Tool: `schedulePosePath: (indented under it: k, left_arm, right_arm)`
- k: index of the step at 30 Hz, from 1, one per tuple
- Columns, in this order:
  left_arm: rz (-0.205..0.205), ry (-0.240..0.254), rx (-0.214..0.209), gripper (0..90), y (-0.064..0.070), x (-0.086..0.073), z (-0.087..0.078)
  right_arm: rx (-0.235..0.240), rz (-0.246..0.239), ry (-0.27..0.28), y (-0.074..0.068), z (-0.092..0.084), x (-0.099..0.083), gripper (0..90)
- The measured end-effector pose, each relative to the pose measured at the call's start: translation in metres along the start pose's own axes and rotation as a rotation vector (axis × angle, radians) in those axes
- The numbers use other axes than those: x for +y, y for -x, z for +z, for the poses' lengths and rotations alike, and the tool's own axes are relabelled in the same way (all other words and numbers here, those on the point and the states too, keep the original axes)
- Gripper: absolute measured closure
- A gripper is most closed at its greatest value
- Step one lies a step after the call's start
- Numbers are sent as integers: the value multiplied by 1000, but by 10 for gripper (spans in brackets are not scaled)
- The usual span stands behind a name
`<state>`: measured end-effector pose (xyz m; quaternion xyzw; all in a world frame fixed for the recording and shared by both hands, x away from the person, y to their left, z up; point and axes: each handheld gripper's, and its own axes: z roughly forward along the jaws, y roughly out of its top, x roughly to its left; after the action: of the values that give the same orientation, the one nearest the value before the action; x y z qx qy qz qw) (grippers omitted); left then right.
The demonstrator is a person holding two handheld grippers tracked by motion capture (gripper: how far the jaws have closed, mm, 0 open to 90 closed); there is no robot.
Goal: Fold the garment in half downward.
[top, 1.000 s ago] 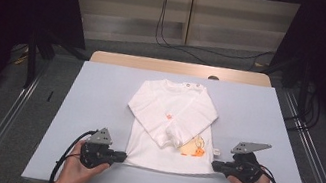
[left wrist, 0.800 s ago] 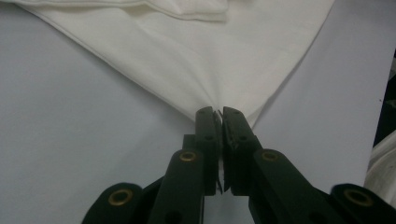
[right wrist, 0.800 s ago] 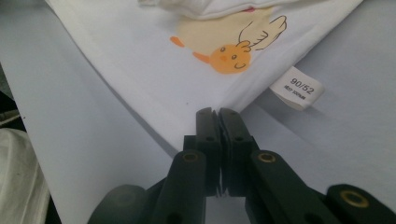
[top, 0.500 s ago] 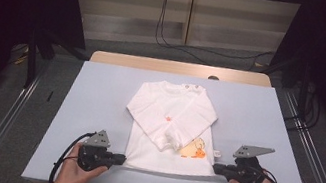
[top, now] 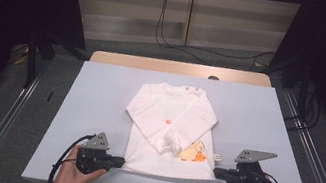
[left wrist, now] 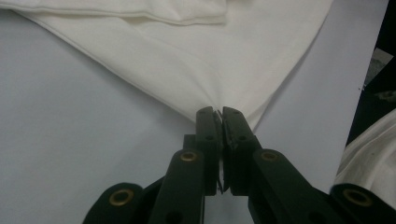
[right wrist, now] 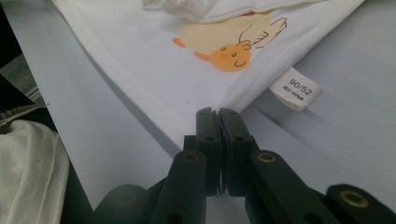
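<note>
Your left gripper (top: 119,161) and right gripper (top: 218,172) each pinch a bottom corner of the soft white shirt (top: 165,122), jaws clamped tight on the cloth. It lies flat mid-table (top: 100,90), sleeves folded across its smooth front, hem taut.

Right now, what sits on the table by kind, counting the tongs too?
White shirt: 1
Sewn-in size label: 1
Tongs, left tongs and right tongs, each shut on a hem corner: 2
Total: 4
</note>
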<state>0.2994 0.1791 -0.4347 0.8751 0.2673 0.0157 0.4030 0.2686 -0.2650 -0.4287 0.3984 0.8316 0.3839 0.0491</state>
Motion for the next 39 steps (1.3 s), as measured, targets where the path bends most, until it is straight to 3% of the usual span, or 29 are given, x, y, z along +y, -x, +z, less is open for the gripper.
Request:
schedulePosePath:
  k: [24,39]
  left_arm:
    - [4,20,-16,862,11,-9,-10]
    - [-13,-2,-27,862,19,-13,-12]
  right_arm:
    - [38,-1,-7,-11,-5,-11,875]
    - [46,-7,-10,-20,-10,-18,876]
